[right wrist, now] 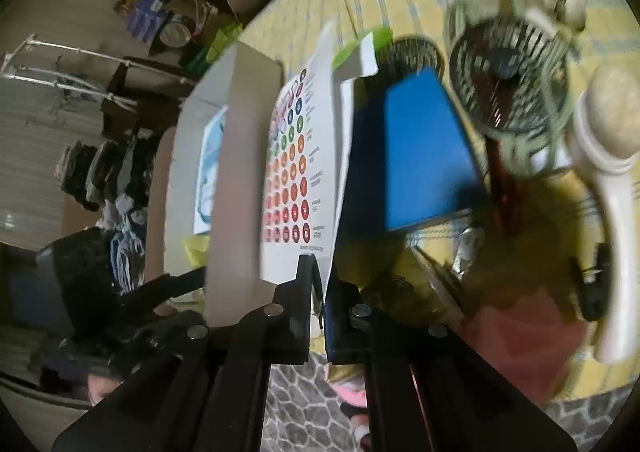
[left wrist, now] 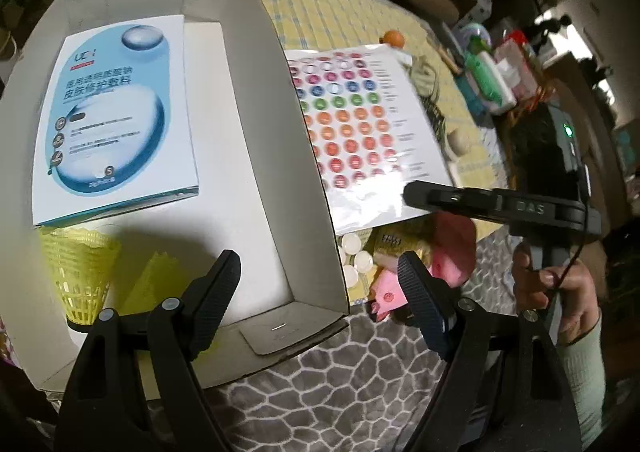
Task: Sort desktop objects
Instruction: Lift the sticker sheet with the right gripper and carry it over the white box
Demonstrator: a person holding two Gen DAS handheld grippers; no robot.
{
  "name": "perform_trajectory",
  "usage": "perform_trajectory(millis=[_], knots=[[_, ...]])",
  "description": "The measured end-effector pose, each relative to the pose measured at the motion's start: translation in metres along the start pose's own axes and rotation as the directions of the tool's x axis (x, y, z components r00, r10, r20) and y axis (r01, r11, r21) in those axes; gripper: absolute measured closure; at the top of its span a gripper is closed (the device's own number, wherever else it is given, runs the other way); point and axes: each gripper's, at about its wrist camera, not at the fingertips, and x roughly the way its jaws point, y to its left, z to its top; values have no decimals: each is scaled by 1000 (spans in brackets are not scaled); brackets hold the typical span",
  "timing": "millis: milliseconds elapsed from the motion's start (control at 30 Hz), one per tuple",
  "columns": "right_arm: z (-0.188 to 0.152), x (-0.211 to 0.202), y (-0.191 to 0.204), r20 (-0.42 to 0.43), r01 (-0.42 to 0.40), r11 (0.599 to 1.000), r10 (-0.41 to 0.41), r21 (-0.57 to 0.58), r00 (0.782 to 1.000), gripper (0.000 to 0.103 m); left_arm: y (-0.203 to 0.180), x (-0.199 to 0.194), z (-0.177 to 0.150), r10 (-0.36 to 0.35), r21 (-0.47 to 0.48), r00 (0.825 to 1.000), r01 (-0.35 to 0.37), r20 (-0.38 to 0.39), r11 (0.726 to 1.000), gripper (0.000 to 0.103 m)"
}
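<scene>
Left wrist view. Nearest: left gripper point(left wrist: 320, 284), jaws spread wide, nothing between them, poised over the near right corner of a white cardboard box point(left wrist: 256, 156). Inside the box, far left: a blue-and-white skincare packet point(left wrist: 116, 124) lying flat; near left: a yellow shuttlecock point(left wrist: 82, 272) on its side, partly under the packet's near edge. Just right of the box wall: a sticker sheet point(left wrist: 360, 124) with rows of coloured round dots, spread over the yellow checked cloth point(left wrist: 320, 4). Near edge of that sheet under the tip of the right gripper point(left wrist: 416, 196), reaching in from the right, a hand point(left wrist: 560, 288) on its handle. Below the sheet's near edge: white discs point(left wrist: 354, 260), a pink item point(left wrist: 452, 252). Far right: an orange ball point(left wrist: 393, 38). Grey pebble-patterned mat point(left wrist: 340, 384) nearest.

Right wrist view. Nearest: right gripper point(right wrist: 320, 292), jaws pressed together on the near edge of the sticker sheet point(right wrist: 296, 172), sheet raised and tilted edge-on. Left of the sheet: the white cardboard box point(right wrist: 240, 156). Right of it: a blue flat item point(right wrist: 424, 156); further right, blurred: a small fan point(right wrist: 508, 72) and a white brush-like handle point(right wrist: 612, 172).
</scene>
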Motion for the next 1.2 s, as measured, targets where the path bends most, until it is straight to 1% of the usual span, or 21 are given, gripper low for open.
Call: perform_trajectory(millis=[33, 100, 167, 233, 300, 367, 433, 467, 533, 600, 633, 667, 700, 767, 833, 900, 967, 1067, 1133, 1167, 1200], knots=[[1, -8, 4, 10, -5, 1000, 5, -2, 1000, 100, 3, -3, 0, -18, -16, 1000, 18, 10, 1000, 23], [3, -20, 12, 30, -10, 1000, 11, -7, 999, 100, 7, -8, 0, -55, -47, 998, 56, 28, 997, 17], [5, -33, 22, 47, -28, 1000, 28, -15, 999, 100, 11, -12, 1, -95, -79, 994, 99, 45, 992, 14], [5, -46, 35, 67, -51, 998, 52, -27, 996, 100, 15, -15, 2, -142, -113, 988, 148, 62, 983, 13], [5, -51, 48, 74, -67, 997, 70, -40, 995, 100, 18, -15, 2, -178, -144, 981, 187, 70, 972, 12], [2, -54, 67, 78, -82, 995, 87, -64, 993, 100, 22, -14, 1, -225, -179, 972, 235, 73, 955, 12], [0, -55, 82, 78, -100, 992, 106, -72, 991, 100, 24, -10, -1, -293, -218, 954, 301, 69, 928, 11], [-2, -56, 87, 81, -110, 991, 116, -78, 990, 100, 25, -8, -3, -334, -238, 940, 340, 66, 910, 11], [-6, -57, 100, 79, -147, 985, 155, -94, 985, 100, 26, -6, -6, -392, -279, 916, 398, 79, 874, 11], [-9, -54, 112, 75, -161, 981, 170, -107, 983, 100, 30, -8, -8, -453, -311, 884, 466, 117, 828, 11], [-10, -49, 120, 68, -164, 980, 173, -114, 983, 100, 35, -11, -9, -481, -323, 866, 499, 141, 804, 13], [-11, -47, 122, 62, -165, 979, 174, -117, 983, 100, 40, -16, -9, -505, -337, 845, 533, 175, 776, 17], [-12, -44, 126, 57, -170, 978, 178, -119, 982, 100, 46, -21, -10, -520, -348, 829, 559, 206, 753, 20], [-13, -37, 134, 52, -190, 974, 197, -120, 979, 100, 55, -30, -10, -530, -362, 814, 580, 238, 730, 21], [-14, -32, 141, 51, -212, 969, 219, -124, 974, 100, 63, -38, -9, -538, -369, 803, 596, 258, 713, 20], [-15, -26, 152, 50, -222, 966, 230, -136, 972, 100, 72, -45, -10, -553, -380, 784, 620, 280, 686, 20], [-14, -21, 161, 51, -231, 963, 240, -139, 969, 100, 80, -52, -10, -555, -391, 778, 627, 293, 673, 17], [-10, -10, 176, 46, -233, 961, 242, -148, 969, 100, 89, -60, -14, -551, -398, 778, 628, 301, 669, 14], [-7, -1, 185, 43, -238, 958, 248, -158, 968, 100, 102, -67, -14, -540, -404, 782, 624, 312, 670, 14], [-6, 5, 188, 43, -237, 958, 247, -162, 968, 100, 107, -70, -12, -529, -406, 786, 618, 319, 673, 15], [-6, 9, 190, 42, -236, 958, 245, -164, 968, 100, 112, -74, -10, -513, -411, 794, 608, 326, 679, 18]])
